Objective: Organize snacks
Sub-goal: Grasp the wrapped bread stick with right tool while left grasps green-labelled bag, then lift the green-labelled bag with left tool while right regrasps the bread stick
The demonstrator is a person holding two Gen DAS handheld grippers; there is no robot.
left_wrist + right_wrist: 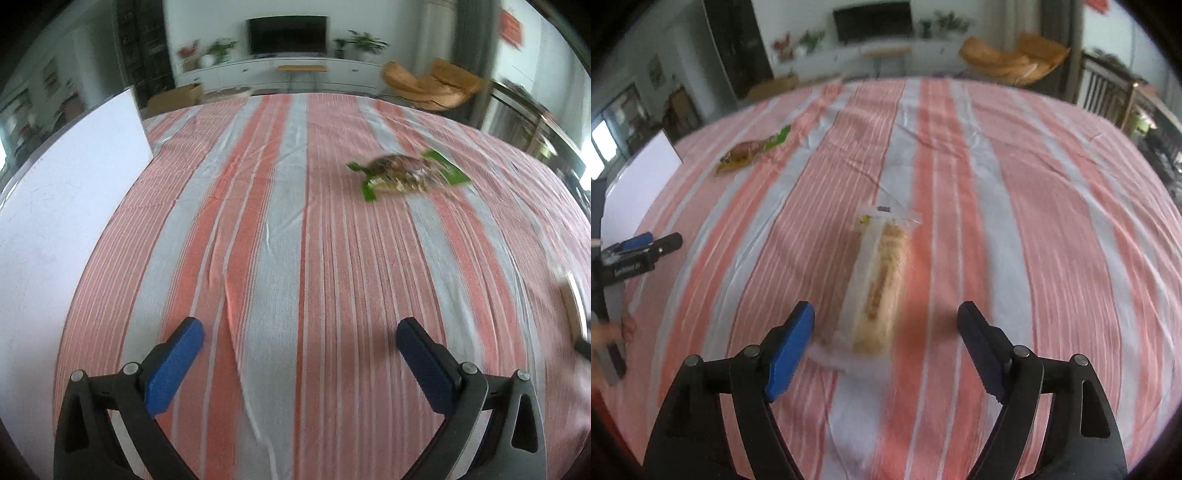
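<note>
While both views are blurring with motion, the worktop (280, 229) is showing under a woven cloth of coral, grey and white stripes, creased in long folds. Beyond its far edge a living room is lying: a dark television (288, 35) on a white low cabinet, potted plants, a tan chair (432, 85). A white board (62, 206) is standing along the left edge.

The left gripper (300, 334) is hovering with its blue-padded jaws wide apart, holding nothing. Well ahead to its right, a green-edged snack packet (408, 173) is lying flat on open cloth.

The right gripper (886, 319) is also standing spread and unloaded; a long clear-wrapped biscuit pack (882, 280) is lying lengthwise just ahead, between its fingers' lines, apparently untouched.
</note>
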